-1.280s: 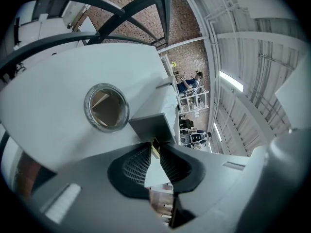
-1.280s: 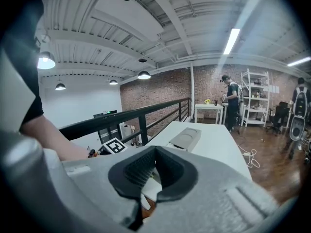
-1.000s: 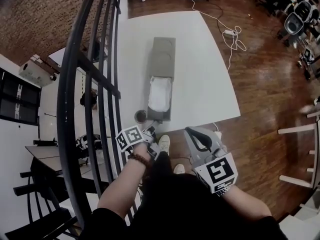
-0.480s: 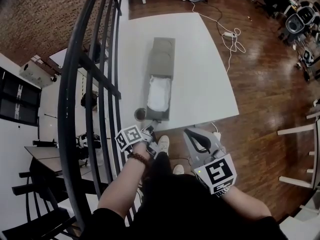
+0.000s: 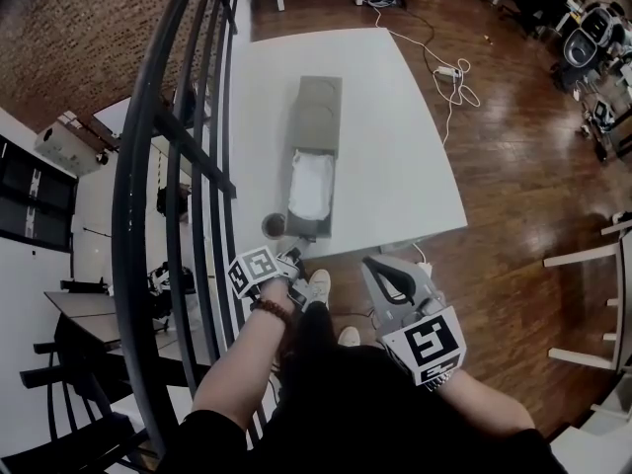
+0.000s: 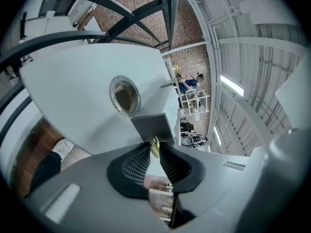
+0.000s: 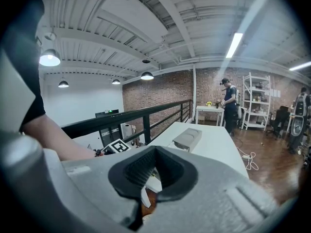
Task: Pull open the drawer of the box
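Note:
A long grey box lies on the white table. Its drawer is pulled out toward me and shows a white lining inside. My left gripper is at the drawer's front, at the table's near edge. In the left gripper view its jaws are shut on a small brass handle under the grey drawer front. My right gripper hangs off the table above the wooden floor, shut and empty. It looks along the table at the box.
A round cup stands on the table just left of the drawer front, close to my left gripper. A black railing runs along the table's left side. Cables lie on the floor at the far right. A person stands far back.

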`<state>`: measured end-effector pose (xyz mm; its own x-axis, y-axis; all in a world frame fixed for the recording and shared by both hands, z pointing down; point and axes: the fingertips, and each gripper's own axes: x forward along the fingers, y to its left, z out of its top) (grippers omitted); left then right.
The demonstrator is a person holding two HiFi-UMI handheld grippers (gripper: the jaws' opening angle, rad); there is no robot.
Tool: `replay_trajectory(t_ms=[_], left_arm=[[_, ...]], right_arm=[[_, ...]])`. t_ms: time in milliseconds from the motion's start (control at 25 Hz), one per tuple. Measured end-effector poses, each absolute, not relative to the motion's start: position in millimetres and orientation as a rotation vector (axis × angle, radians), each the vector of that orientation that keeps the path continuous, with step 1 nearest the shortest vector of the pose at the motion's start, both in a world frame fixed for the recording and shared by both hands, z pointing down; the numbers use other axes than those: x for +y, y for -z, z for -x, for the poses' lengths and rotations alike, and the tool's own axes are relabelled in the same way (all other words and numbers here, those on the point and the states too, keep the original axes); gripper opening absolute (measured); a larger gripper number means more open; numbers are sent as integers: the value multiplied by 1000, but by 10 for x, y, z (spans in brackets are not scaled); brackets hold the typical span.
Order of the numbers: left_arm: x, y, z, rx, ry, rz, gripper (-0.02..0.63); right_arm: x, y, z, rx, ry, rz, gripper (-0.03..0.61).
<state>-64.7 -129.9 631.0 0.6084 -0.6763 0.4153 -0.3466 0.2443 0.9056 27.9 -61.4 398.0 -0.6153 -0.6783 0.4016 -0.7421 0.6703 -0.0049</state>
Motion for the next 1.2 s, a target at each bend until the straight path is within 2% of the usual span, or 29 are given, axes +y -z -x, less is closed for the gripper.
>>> replay_trajectory(t_ms=[520, 1200], left_arm=[[-1014, -6211, 686, -999, 293, -1377, 72], [-311, -5550, 654, -1140, 251, -1593, 15]], right_arm=[[-404, -3838, -351, -2555, -197, -1107, -8], [281, -3668, -437, -2655, -152, -1051, -8]])
